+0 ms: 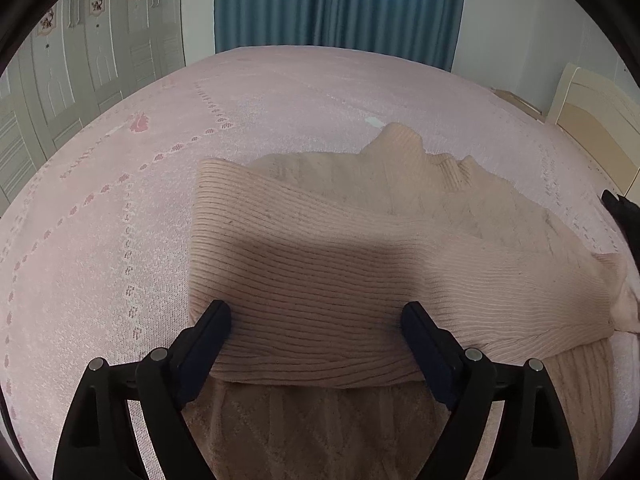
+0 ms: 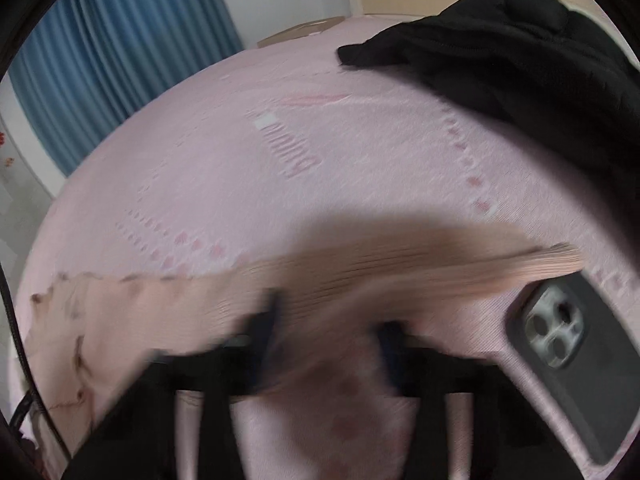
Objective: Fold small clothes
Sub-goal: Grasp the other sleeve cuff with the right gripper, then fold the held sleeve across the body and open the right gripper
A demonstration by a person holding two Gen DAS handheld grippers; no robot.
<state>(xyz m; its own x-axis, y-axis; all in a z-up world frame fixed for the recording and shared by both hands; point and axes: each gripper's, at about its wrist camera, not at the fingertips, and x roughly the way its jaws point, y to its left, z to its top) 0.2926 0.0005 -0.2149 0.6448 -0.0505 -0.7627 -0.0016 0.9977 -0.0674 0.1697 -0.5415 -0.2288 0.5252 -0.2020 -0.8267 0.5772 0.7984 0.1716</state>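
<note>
A beige ribbed knit sweater (image 1: pixel 340 248) lies on the pink bedspread (image 1: pixel 112 208), with a ribbed part folded across its patterned body. My left gripper (image 1: pixel 316 312) stands open wide over the near edge of that fold, its fingertips (image 1: pixel 218 316) resting on the ribbed cloth without pinching it. The right wrist view is motion-blurred. There my right gripper (image 2: pixel 328 324) shows its two dark fingers apart, with a ribbed strip of the sweater (image 2: pixel 400 268) running between and past them toward the right.
A black garment (image 2: pixel 500 52) lies heaped at the bed's far right. A phone in a dark case (image 2: pixel 568 344) lies face down on the bedspread (image 2: pixel 320 152), just right of my right gripper. Blue curtains (image 1: pixel 340 4), a white wardrobe (image 1: pixel 100 60) and a cream headboard (image 1: pixel 592 120) surround the bed.
</note>
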